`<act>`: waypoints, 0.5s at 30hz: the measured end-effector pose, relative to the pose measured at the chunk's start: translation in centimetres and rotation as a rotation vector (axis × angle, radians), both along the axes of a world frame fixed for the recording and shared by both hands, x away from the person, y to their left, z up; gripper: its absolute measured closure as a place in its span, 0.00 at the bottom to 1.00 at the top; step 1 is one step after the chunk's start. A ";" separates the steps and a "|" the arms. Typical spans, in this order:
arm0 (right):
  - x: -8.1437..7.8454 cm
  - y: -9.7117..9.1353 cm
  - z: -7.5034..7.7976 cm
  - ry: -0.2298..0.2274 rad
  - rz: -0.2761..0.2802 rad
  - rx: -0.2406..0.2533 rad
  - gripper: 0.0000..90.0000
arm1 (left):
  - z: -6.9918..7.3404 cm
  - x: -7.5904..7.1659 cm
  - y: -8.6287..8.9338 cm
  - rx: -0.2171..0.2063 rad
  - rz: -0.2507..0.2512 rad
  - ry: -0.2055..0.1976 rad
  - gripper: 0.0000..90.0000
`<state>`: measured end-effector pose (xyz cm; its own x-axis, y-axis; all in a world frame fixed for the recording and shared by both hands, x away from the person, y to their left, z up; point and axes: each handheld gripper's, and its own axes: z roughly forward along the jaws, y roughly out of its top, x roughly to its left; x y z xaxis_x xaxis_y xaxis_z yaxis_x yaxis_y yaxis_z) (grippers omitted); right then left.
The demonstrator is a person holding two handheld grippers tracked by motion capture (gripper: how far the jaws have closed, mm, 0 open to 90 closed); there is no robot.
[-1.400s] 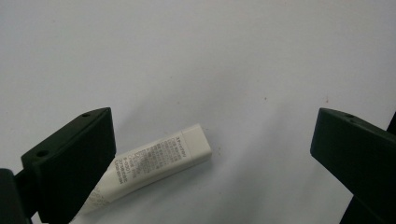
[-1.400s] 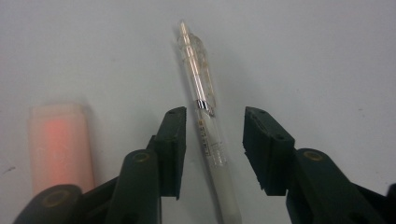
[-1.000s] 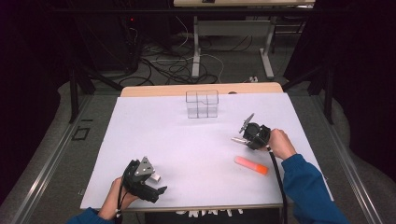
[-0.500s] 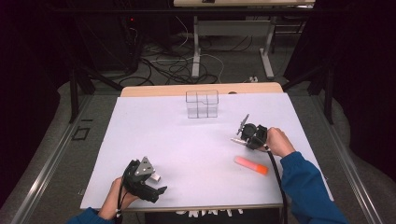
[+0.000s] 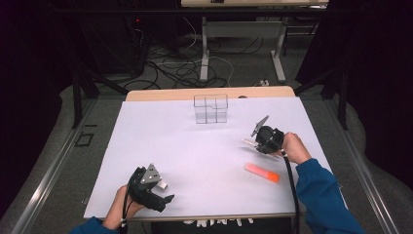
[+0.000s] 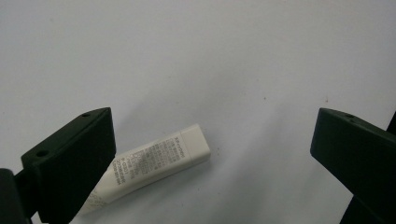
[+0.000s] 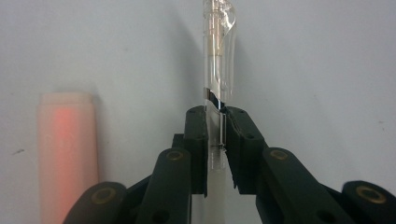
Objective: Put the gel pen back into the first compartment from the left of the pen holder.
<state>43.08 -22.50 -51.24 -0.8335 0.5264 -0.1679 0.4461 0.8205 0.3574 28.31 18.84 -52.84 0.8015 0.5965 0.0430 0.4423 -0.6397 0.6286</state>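
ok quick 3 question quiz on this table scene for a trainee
1. True or false: the right gripper is shut on a clear pen.
2. What lies on the table between the open jaws of the left gripper? A) white tube B) scissors C) coin
3. What colour is the marker lying near the right gripper?

Key
1. True; the pads press on the pen's barrel.
2. A; the white tube lies flat, not gripped.
3. Orange.

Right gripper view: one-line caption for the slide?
Right tongs shut on a clear pen over the white table, an orange highlighter lying alongside.
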 end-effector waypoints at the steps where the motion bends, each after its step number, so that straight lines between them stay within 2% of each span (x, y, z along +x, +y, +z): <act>1: -0.1 -0.1 0.2 -0.011 -0.006 0.008 0.88 | 0.0 0.0 0.0 0.002 0.000 -0.004 0.00; 6: -0.5 -0.4 0.7 -0.023 -0.026 0.081 0.88 | 0.0 -0.1 -0.1 0.001 -0.005 -0.001 0.00; 8: -0.7 -0.5 0.9 -0.041 -0.032 0.090 0.88 | 0.0 -0.1 -0.1 -0.001 -0.005 -0.002 0.00; 10: -0.8 -0.5 1.1 -0.038 -0.037 0.121 0.88 | -0.1 -0.1 -0.1 -0.009 0.006 -0.019 0.00; 11: -0.9 -0.6 1.1 -0.051 -0.047 0.134 0.88 | -0.1 -0.1 -0.1 -0.005 0.005 -0.024 0.00; 14: -1.3 -0.6 1.3 -0.047 -0.072 0.178 0.88 | 0.0 0.0 -0.1 0.000 -0.006 0.001 0.00; 15: -1.2 -0.6 1.5 -0.058 -0.054 0.177 0.88 | -0.1 0.0 -0.1 0.000 -0.007 0.001 0.00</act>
